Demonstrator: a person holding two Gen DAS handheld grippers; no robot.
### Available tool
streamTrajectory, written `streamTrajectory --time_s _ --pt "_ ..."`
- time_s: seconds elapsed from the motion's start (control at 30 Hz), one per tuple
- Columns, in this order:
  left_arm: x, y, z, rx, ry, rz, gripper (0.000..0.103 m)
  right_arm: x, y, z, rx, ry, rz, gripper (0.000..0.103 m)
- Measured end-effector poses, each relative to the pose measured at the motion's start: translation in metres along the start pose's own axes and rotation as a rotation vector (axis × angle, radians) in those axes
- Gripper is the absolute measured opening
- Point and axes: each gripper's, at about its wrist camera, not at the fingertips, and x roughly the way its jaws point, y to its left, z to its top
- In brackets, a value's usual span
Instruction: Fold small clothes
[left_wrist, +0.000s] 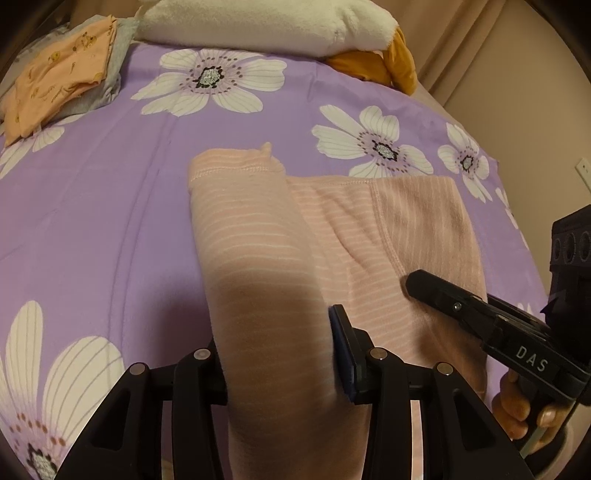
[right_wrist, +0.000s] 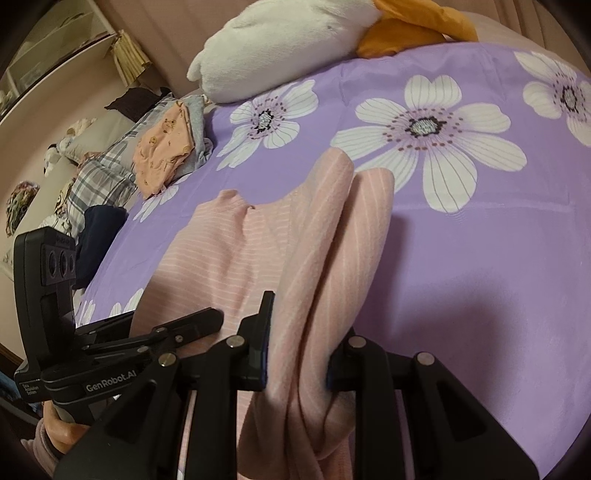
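Note:
A pink garment with thin white stripes (left_wrist: 388, 236) lies on the purple flowered bedspread (left_wrist: 110, 192). My left gripper (left_wrist: 277, 354) is shut on its left edge, a folded band of cloth that runs up between the fingers. My right gripper (right_wrist: 299, 354) is shut on the garment's right edge (right_wrist: 332, 258), bunched and lifted between its fingers. The rest of the garment (right_wrist: 221, 251) lies flat to the left of it. The right gripper also shows at the right of the left wrist view (left_wrist: 480, 314). The left gripper shows at the lower left of the right wrist view (right_wrist: 147, 339).
A folded pile with an orange printed garment (left_wrist: 59, 77) on top sits at the bed's far left; it also shows in the right wrist view (right_wrist: 166, 147). A white and orange plush toy (left_wrist: 266, 26) lies at the far edge. A plaid pillow (right_wrist: 103, 173) lies beyond the bed's left side.

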Motion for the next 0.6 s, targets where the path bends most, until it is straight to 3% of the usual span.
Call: streamTrajectory --time_s 0.6 --pt "-0.001 -0.001 -0.001 0.001 0.000 0.002 0.041 0.002 -0.014 -0.001 0.055 0.020 0.018 0.024"
